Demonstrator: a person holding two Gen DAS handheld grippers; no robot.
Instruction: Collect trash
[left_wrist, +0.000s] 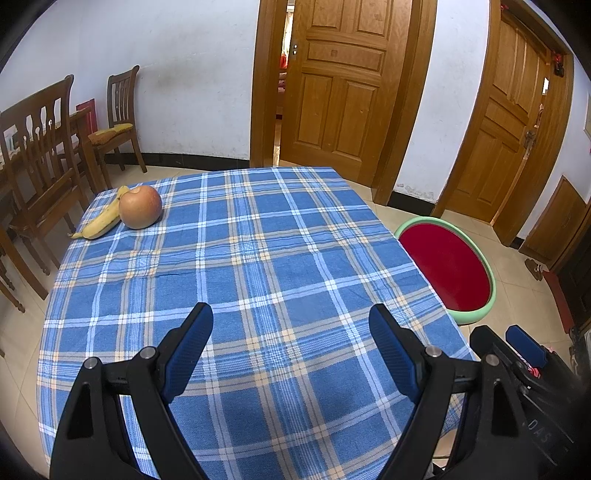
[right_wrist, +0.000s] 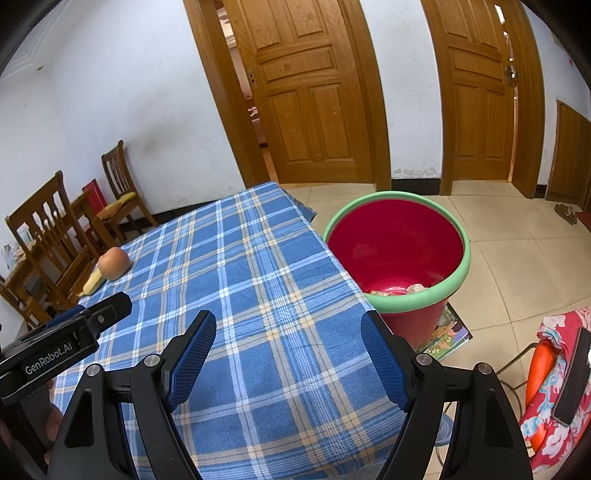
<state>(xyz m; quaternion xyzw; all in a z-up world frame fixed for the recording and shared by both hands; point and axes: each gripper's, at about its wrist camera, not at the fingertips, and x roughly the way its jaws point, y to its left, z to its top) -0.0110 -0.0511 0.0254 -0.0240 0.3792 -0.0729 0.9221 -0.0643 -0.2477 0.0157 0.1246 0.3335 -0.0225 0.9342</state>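
The apple (left_wrist: 140, 207) is round and could roll off the counter (left_wrist: 258, 258) edge if nudged; it touches the banana (left_wrist: 101, 221) at the far left corner, well apart from the bin (right_wrist: 397, 251). Both grippers, left (left_wrist: 290, 332) and right (right_wrist: 288, 339), hover level over the near edge, jaws spread wide, grasping nothing.

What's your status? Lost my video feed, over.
Left gripper open, empty; right gripper open, empty. Apple touching banana at table's far left corner. Red bin beside table, scraps inside. Nothing in the way.
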